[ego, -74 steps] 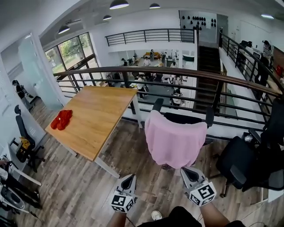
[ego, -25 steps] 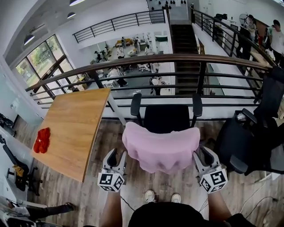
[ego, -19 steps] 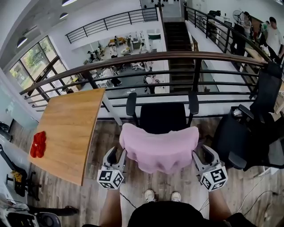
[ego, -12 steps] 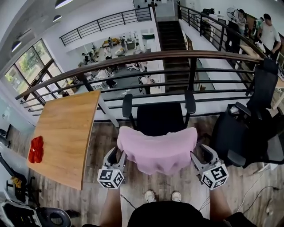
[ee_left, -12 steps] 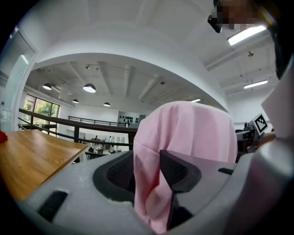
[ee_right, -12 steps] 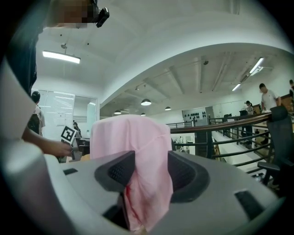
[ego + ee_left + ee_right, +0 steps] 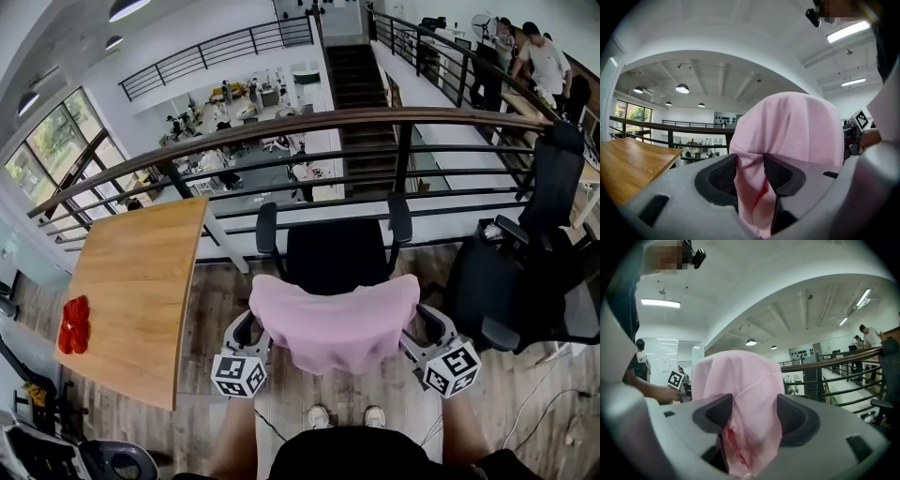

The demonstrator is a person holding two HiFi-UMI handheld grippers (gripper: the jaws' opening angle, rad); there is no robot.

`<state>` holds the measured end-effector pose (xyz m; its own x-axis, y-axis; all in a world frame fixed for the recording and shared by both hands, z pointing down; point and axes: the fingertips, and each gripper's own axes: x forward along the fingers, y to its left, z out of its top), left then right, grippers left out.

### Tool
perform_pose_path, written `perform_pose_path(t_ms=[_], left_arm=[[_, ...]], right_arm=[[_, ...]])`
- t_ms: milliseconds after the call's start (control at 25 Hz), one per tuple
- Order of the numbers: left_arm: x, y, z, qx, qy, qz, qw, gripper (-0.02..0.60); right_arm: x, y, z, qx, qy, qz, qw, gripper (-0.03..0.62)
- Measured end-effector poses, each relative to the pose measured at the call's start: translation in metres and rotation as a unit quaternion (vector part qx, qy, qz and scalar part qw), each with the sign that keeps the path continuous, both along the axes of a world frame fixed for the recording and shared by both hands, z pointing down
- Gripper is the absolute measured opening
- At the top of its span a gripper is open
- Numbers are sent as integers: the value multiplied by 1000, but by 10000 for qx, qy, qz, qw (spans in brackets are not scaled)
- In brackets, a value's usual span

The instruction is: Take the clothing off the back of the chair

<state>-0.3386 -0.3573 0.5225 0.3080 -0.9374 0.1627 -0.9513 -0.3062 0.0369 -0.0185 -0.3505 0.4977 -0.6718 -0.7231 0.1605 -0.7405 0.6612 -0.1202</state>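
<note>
The pink garment point(image 7: 333, 323) hangs over the back of the chair point(image 7: 337, 255), one side fold inside each of my grippers. The fingers point(image 7: 780, 174) of my left gripper point(image 7: 246, 326) and those of my right gripper point(image 7: 419, 326) are opening, with cloth between them but not clamped. If I close on too shallow a fold, it may slip as I lift. Pulling toward me rather than upward could snag the cloth and drag the chair.

You cannot see the back of the chair point(image 7: 337, 255) under the pink garment point(image 7: 335, 319), the red item point(image 7: 74, 323) on the table point(image 7: 141, 272) is too small to identify, and the right edge crops the neighbouring chair point(image 7: 525, 281).
</note>
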Motion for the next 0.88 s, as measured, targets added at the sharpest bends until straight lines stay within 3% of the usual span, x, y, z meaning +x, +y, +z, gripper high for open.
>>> perform_pose_path(t_ms=[240, 480, 560, 680, 880], left_arm=[[5, -14, -1, -18, -62, 150, 9999, 186], [9, -20, -2, -4, -75, 219, 9997, 173], [9, -21, -1, 19, -103, 206, 9997, 172], [11, -20, -3, 54, -139, 191, 9997, 165], [13, -19, -5, 128, -254, 175, 9994, 122]], right_arm=[[-3, -18, 0, 80, 16, 290, 9995, 373], [-1, -27, -2, 244, 126, 493, 9984, 376], [0, -28, -4, 336, 197, 525, 9979, 361], [1, -26, -9, 508, 341, 536, 9967, 271], [1, -22, -15, 658, 317, 640, 9953, 179]])
